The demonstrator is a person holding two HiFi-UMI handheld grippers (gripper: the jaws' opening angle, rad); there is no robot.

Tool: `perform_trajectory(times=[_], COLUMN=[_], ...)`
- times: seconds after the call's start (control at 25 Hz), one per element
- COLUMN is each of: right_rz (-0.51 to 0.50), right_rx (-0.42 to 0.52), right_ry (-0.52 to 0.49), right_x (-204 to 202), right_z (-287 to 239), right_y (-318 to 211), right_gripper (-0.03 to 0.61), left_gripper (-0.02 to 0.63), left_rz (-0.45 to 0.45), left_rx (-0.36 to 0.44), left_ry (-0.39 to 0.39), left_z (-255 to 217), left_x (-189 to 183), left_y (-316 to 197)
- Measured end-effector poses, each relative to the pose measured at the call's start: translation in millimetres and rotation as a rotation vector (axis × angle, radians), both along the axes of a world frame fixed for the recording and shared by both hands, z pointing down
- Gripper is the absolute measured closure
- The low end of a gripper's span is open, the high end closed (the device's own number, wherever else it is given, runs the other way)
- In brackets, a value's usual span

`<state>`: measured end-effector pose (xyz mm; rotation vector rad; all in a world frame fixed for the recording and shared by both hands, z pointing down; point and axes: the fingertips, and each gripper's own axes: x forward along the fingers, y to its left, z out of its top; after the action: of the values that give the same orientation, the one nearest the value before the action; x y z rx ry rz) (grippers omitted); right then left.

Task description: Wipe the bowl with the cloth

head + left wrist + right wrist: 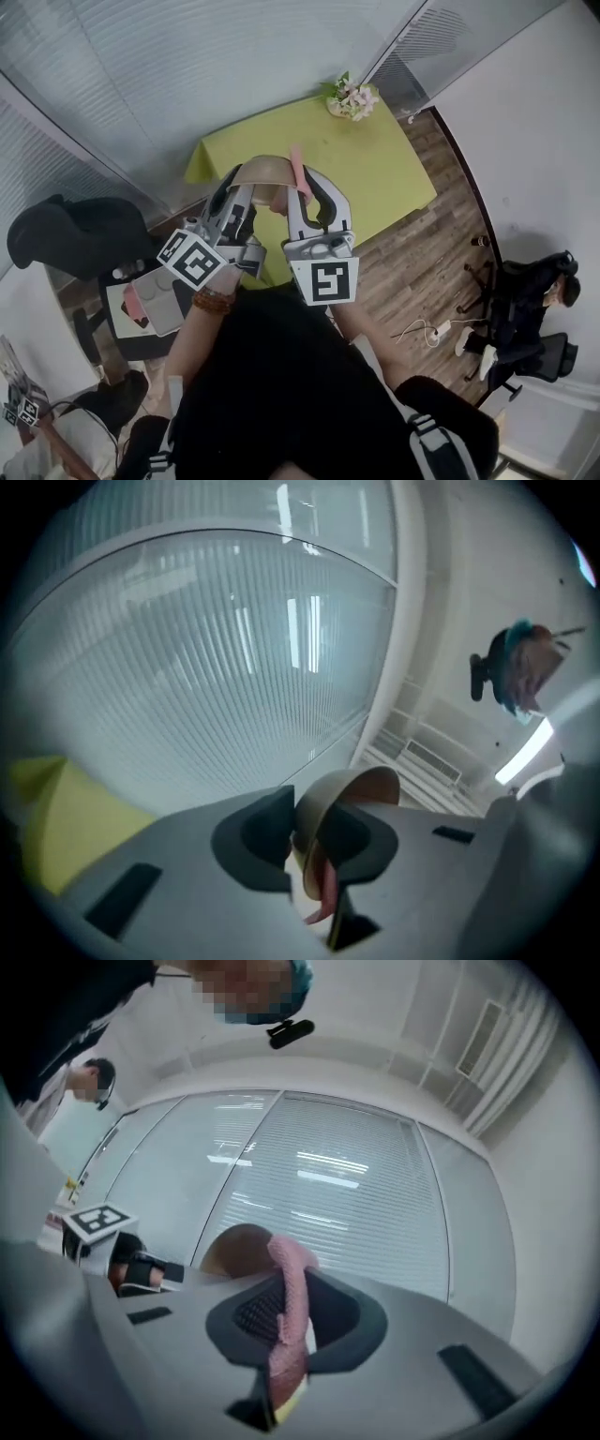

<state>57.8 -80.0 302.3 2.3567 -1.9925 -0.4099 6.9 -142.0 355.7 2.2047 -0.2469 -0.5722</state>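
Bowl hangs in the air over the near edge of the green table, tipped steeply onto its side with its mouth seemingly turned sideways toward the pink cloth. The left gripper is clamped on the bowl's wall, one jaw inside the rim and one outside. Over that same table edge the right gripper is pinched on the cloth, a narrow folded strip whose long axis runs along the jaws, its free end poking past the fingertips just beside the bowl's rim; whether it touches I cannot tell.
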Motion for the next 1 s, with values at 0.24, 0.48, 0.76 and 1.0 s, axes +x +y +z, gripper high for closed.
perform_trajectory(times=[0.24, 0.48, 0.76, 1.0], right_rz=[-0.02, -0.072, -0.042, -0.099], right_rx=[-0.228, -0.321, -0.257, -0.167], right_ry=[0.25, 0.824, 0.807, 0.509], right_x=[19, -20, -30, -37], right_z=[41, 52, 37, 12], right_y=[-8, -7, -9, -5], right_gripper=[0.558, 0.558, 0.558, 0.557], left_gripper=[0.497, 0.503, 0.568, 0.565], left_rz=[0.058, -0.058, -0.251, -0.32], left_rx=[0.406, 0.988, 0.956, 0.706], left_ry=[-0.345, -0.803, -0.776, -0.476], left_z=[18, 23, -1, -35], left_x=[9, 20, 4, -23], left_y=[19, 33, 28, 22])
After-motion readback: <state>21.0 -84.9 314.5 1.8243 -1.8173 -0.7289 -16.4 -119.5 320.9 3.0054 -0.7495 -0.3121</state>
